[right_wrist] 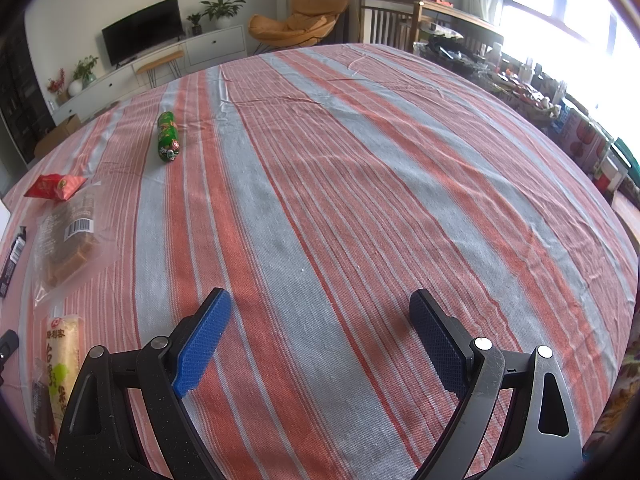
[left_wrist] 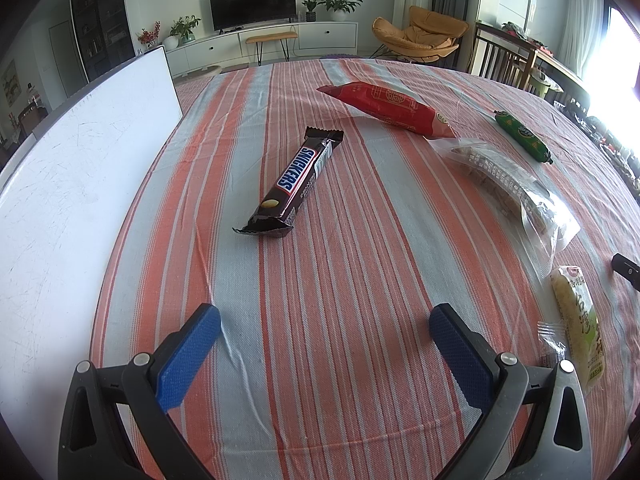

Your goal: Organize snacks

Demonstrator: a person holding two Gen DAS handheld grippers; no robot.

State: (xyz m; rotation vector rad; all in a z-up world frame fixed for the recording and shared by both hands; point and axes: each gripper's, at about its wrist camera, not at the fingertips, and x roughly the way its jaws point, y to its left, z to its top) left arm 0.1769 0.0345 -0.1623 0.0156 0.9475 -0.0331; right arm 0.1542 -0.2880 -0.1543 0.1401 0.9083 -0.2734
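Note:
A Snickers bar (left_wrist: pixel 294 182) lies on the striped cloth straight ahead of my left gripper (left_wrist: pixel 324 320), which is open and empty, well short of the bar. Beyond it rest a red snack pack (left_wrist: pixel 390 108), a green sausage (left_wrist: pixel 522 136), a clear pack of brown cakes (left_wrist: pixel 508 188) and a pale rice-cracker pack (left_wrist: pixel 578 320). My right gripper (right_wrist: pixel 320 306) is open over bare cloth. To its left lie the rice-cracker pack (right_wrist: pixel 62 356), the clear cake pack (right_wrist: pixel 68 240), the red pack (right_wrist: pixel 54 186), the green sausage (right_wrist: pixel 168 136) and the Snickers bar's edge (right_wrist: pixel 12 256).
A white tray or board (left_wrist: pixel 80 184) lies along the left of the table. The other gripper's black tip (left_wrist: pixel 624 268) shows at the right edge. Chairs (left_wrist: pixel 500 60) and a cluttered side table (right_wrist: pixel 520 80) stand beyond the table's far and right edges.

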